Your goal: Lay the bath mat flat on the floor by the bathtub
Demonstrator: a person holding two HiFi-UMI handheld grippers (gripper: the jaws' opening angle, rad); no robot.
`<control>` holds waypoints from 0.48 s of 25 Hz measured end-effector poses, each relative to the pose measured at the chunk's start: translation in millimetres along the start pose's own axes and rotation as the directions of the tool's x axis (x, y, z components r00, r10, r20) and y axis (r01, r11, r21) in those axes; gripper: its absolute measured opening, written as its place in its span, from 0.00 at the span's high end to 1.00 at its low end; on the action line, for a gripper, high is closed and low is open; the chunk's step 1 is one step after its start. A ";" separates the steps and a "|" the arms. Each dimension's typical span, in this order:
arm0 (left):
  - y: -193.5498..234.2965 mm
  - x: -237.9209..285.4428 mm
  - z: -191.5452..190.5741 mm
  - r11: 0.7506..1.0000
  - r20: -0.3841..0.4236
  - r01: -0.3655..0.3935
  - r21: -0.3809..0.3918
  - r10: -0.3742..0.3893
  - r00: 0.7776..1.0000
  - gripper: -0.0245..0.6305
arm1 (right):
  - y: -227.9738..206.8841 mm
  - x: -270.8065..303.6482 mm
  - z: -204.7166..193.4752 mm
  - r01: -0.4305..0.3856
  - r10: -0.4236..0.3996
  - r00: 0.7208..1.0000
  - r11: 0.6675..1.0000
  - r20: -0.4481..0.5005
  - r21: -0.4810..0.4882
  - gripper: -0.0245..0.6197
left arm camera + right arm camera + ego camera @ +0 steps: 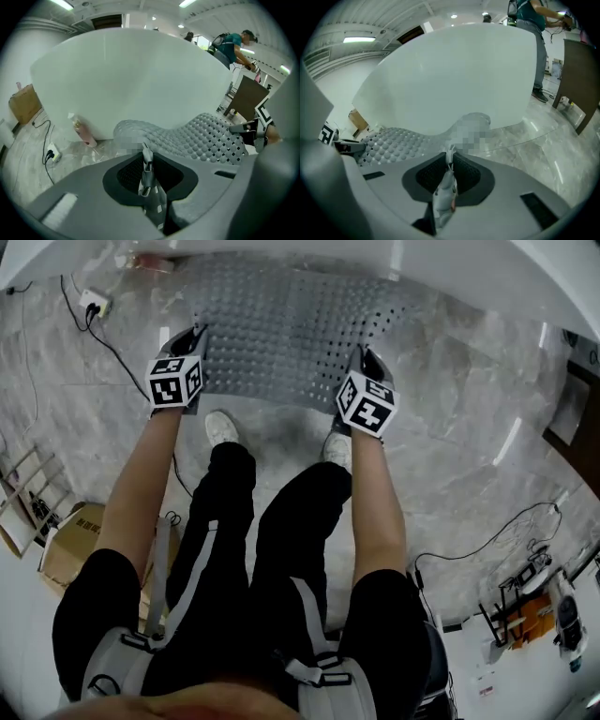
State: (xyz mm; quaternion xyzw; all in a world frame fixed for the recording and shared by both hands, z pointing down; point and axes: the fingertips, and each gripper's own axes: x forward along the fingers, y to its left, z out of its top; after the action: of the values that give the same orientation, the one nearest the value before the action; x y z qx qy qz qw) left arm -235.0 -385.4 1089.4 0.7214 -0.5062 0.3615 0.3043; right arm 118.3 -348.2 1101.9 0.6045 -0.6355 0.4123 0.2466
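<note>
A grey studded bath mat [286, 338] with small holes hangs spread between my two grippers, just in front of the white bathtub [450, 268]. My left gripper [194, 338] is shut on the mat's near left corner, and a strip of the mat [146, 173] shows pinched between its jaws. My right gripper [364, 360] is shut on the near right corner, with the mat's edge [446, 185] clamped between its jaws. The mat [206, 136] bulges upward in the middle and its far edge lies low by the tub wall [131, 79]. The mat [393, 143] sags toward the marble floor [459, 409].
A pink bottle [82, 131] stands by the tub on the left, near a power strip [92, 304] with a black cable. My white shoes [222, 427] stand just behind the mat. A cardboard box [70, 545] sits at left, a dark cabinet [579, 79] at right, a person [232, 44] beyond.
</note>
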 end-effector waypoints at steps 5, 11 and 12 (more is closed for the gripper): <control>20.7 108.0 -52.3 1.000 0.036 -0.017 0.011 0.016 0.999 0.86 | -34.1 113.4 -49.9 0.036 -0.036 0.999 0.997 0.002 -0.074 0.89; 44.1 202.3 -96.3 0.999 0.034 -0.036 0.017 0.036 0.999 0.82 | -80.9 185.3 -67.1 0.154 -0.150 0.988 0.975 0.039 -0.160 0.87; 47.7 213.4 -103.6 0.999 0.023 -0.045 0.012 0.045 0.999 0.81 | -87.4 189.3 -69.4 0.156 -0.155 0.988 0.977 0.021 -0.148 0.87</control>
State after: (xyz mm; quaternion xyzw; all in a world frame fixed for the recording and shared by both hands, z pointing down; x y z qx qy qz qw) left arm -254.2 -425.3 1327.2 0.7159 -0.5233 0.3633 0.2859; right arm 162.4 -391.9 1312.8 0.6341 -0.6165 0.3401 0.3196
